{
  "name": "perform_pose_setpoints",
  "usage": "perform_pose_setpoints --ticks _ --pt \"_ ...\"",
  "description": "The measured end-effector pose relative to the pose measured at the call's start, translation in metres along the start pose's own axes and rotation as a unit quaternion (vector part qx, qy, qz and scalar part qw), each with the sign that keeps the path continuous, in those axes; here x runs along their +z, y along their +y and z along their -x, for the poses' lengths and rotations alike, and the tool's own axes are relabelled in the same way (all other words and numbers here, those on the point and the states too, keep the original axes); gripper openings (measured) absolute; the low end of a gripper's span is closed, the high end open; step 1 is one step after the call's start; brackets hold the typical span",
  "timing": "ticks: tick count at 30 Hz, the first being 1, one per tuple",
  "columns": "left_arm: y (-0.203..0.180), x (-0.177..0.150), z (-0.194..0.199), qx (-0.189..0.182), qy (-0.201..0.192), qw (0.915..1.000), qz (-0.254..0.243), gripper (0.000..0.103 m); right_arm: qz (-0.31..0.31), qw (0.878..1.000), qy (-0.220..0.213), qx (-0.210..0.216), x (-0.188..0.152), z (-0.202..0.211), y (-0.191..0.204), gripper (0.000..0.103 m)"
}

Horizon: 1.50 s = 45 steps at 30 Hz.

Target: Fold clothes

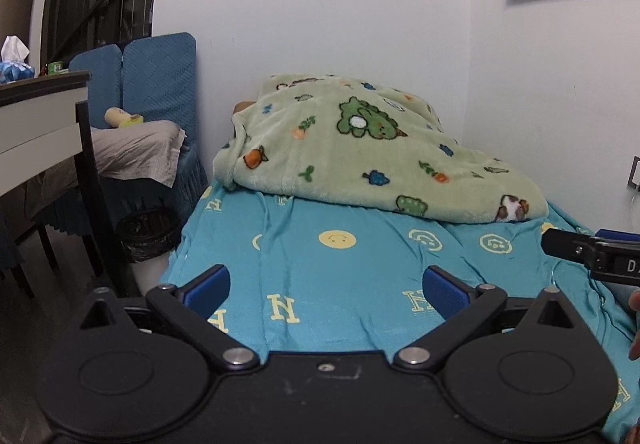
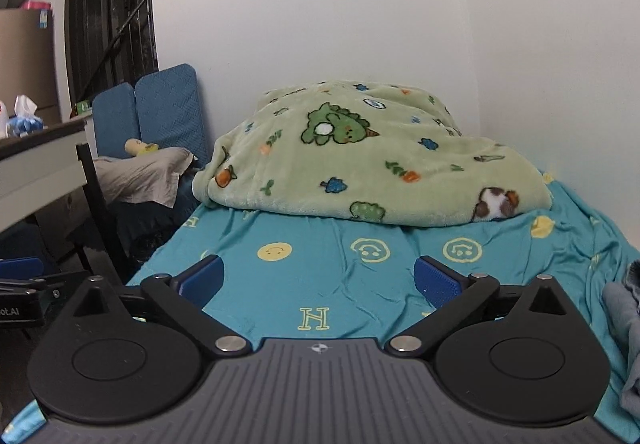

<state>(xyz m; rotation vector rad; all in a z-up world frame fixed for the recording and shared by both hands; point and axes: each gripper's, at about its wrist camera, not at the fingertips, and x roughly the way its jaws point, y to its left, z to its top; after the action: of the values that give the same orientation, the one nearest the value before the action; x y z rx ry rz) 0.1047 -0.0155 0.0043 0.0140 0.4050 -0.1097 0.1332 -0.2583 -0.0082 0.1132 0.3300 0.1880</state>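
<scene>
Clothing, a grey garment (image 2: 624,332) bunching soft and limp at my right on the teal bedsheet (image 2: 340,284), is looking light and floppy, best pinched at an edge, while I am holding my left gripper (image 1: 326,286) and right gripper (image 2: 318,278) wide apart and empty.

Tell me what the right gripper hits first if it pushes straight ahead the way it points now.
Probably the green fleece blanket heaped at the far end. The right gripper is open, pointing low along the blue bedsheet, so it might graze the sheet first; depth is unclear.
</scene>
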Motion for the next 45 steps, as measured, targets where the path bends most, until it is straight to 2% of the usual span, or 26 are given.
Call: perform_pose_setpoints --ticks 8,45 --pt "0.0030 -0.0012 -0.0013 0.005 0.007 1.0000 0.003 0.103 0.008 1.000 0.026 -0.003 -0.0055 -0.0067 0.0062 0.103" --pt "0.0069 0.0000 0.0014 0.006 0.007 0.9998 0.015 0.103 -0.010 0.999 0.029 -0.011 -0.0068 -0.0059 0.0062 0.103"
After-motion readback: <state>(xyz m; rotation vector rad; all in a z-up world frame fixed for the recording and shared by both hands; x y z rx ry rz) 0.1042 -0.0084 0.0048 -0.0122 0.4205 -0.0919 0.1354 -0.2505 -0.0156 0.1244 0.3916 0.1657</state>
